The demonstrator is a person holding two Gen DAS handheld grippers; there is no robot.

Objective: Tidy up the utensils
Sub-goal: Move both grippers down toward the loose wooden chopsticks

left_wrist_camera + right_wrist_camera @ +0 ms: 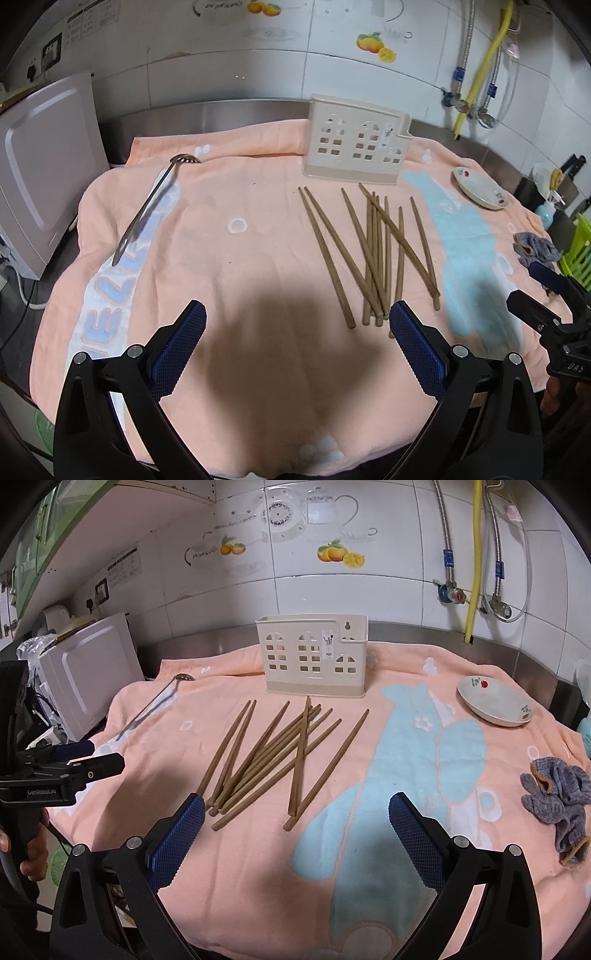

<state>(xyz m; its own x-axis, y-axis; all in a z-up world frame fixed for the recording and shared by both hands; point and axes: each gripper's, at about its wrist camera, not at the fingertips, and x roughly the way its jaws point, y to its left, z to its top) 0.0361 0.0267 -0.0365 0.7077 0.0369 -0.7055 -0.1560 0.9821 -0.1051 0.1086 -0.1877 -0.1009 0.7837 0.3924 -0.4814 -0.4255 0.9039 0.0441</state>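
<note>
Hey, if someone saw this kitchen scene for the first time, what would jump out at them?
Probably the loose pile of wooden chopsticks crisscrossed mid-towel, just before the cream utensil holder standing upright at the back. Next, the peach towel itself, with a metal ladle at its left and a small dish at right.

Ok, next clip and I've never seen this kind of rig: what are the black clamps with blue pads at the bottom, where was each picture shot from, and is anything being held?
No robot arm here: a person holds a handheld two-finger gripper in each hand, each with a fisheye camera looking forward along its fingers. One picture is from the left gripper, the other from the right gripper; each gripper also shows at the edge of the other's view. Both have their jaws open and hold nothing.

On the peach towel lie a loose pile of wooden chopsticks, a metal ladle off to the left, a small plate and a grey rag to the right. At the back stands a cream utensil holder, apparently empty, so sorting has not yet begun.
</note>
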